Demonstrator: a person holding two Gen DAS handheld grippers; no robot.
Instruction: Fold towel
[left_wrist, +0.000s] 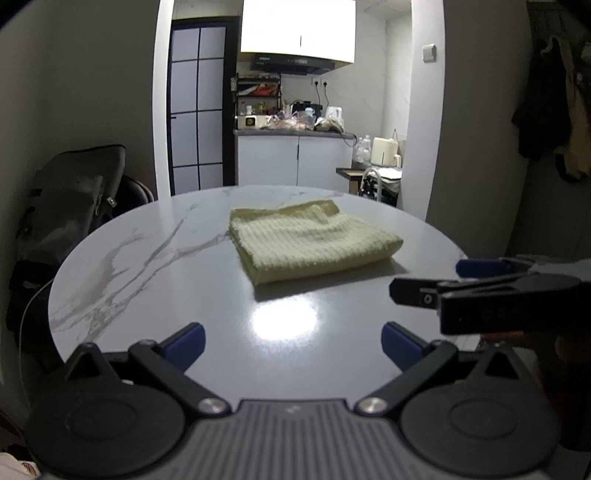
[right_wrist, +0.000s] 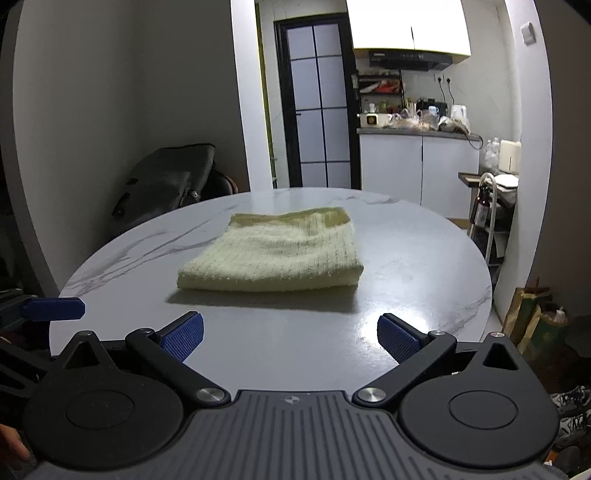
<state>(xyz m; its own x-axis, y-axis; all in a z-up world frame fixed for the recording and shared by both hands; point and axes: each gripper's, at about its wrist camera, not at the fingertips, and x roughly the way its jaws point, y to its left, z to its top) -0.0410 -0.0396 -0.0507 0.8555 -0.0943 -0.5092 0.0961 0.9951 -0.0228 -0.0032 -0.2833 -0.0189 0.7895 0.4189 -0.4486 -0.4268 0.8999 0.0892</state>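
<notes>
A pale yellow waffle-weave towel (left_wrist: 314, 238) lies folded into a thick rectangle on the round white marble table (left_wrist: 147, 266); it also shows in the right wrist view (right_wrist: 273, 254). My left gripper (left_wrist: 293, 345) is open and empty, held above the near table edge, short of the towel. My right gripper (right_wrist: 290, 338) is open and empty too, above the near edge with the towel just ahead. The right gripper's fingers (left_wrist: 480, 284) reach in from the right in the left wrist view. A blue pad of the left gripper (right_wrist: 55, 308) shows at the left edge of the right wrist view.
The table (right_wrist: 424, 258) has a glossy top with a light glare near its front. A dark bag on a chair (left_wrist: 74, 199) stands behind the table at left. A kitchen counter (left_wrist: 291, 133) with clutter is in the background. A small cart (right_wrist: 495, 206) stands at right.
</notes>
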